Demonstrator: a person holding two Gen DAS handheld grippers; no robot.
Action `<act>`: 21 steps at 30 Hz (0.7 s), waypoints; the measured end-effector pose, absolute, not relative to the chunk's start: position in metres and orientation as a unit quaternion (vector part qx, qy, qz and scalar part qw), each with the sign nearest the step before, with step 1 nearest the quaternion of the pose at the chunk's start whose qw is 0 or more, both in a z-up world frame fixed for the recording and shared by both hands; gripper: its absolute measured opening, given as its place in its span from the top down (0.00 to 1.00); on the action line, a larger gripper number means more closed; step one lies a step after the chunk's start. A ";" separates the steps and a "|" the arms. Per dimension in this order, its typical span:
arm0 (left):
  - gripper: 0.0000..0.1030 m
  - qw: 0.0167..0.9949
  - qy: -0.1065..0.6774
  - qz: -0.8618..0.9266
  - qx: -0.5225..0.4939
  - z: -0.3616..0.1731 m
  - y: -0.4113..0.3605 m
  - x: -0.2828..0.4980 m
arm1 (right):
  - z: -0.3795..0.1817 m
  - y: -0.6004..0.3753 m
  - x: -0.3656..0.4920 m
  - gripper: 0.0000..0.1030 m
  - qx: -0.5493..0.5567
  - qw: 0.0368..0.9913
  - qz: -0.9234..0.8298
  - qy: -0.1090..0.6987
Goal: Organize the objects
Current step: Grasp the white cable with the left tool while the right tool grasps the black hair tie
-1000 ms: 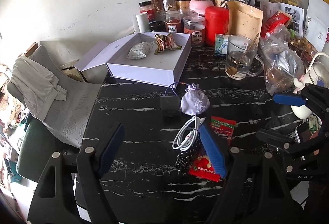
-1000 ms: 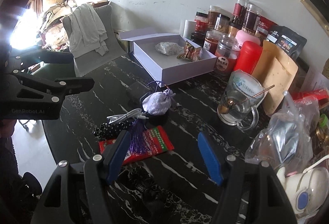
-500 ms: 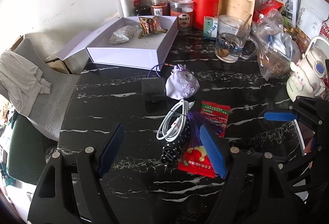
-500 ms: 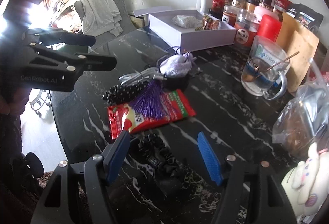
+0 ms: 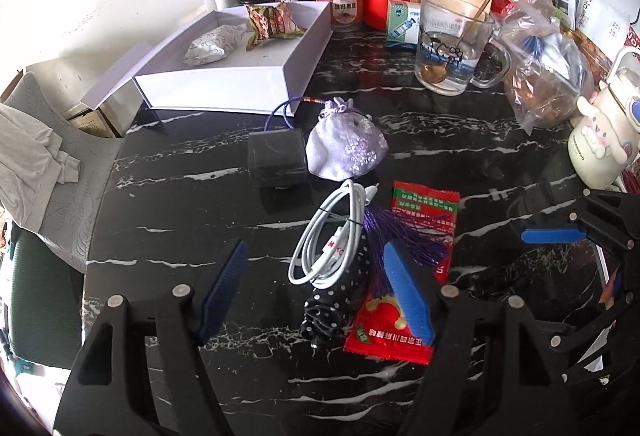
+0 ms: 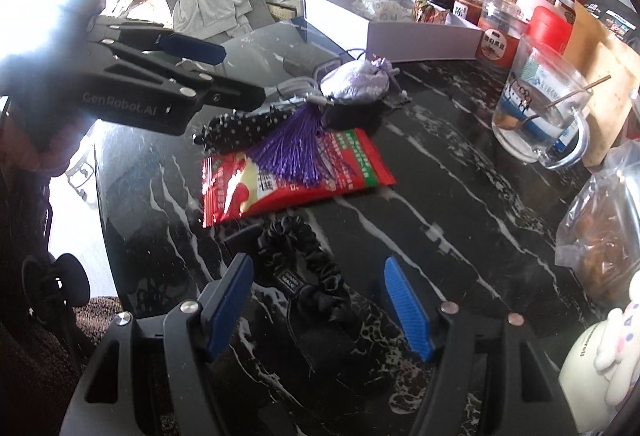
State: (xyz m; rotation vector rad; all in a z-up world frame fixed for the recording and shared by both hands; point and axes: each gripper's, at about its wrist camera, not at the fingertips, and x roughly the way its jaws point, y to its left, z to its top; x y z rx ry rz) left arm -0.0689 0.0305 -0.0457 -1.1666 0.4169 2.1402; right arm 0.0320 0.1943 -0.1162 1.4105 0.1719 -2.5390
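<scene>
You have a black marble-veined desk (image 5: 192, 220) in front of you. On it lie a red snack packet (image 5: 404, 276), a polka-dot pouch (image 5: 336, 300) with a coiled white cable (image 5: 328, 236) on top, a lilac drawstring bag (image 5: 346, 147) beside a small dark box (image 5: 276, 157), and a black scrunchie (image 6: 308, 268). Toward the wall stand an open white box (image 5: 224, 87), a glass mug (image 5: 448, 43) and jars (image 5: 340, 5).

Daylight is flooding in from the upper left of the right wrist view, blowing that corner out to white and hazing the left gripper (image 6: 192, 71). The black marble table (image 6: 440, 195) is throwing back pale glare. The left wrist view is looking evenly lit and sharp. Fisheye distortion is bending both views, with dark vignetting crowding the corners.
</scene>
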 end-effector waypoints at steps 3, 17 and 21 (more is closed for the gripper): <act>0.46 0.332 0.159 0.811 -0.455 -0.053 0.036 -0.075 | -0.122 0.196 0.031 0.33 0.488 0.114 -0.863 0.061; 0.72 0.355 0.151 0.788 -0.481 -0.070 0.056 -0.093 | -0.125 0.196 0.029 0.59 0.501 0.135 -0.853 0.057; 0.83 0.362 0.144 0.781 -0.488 -0.073 0.059 -0.097 | -0.123 0.192 0.032 0.73 0.501 0.143 -0.852 0.057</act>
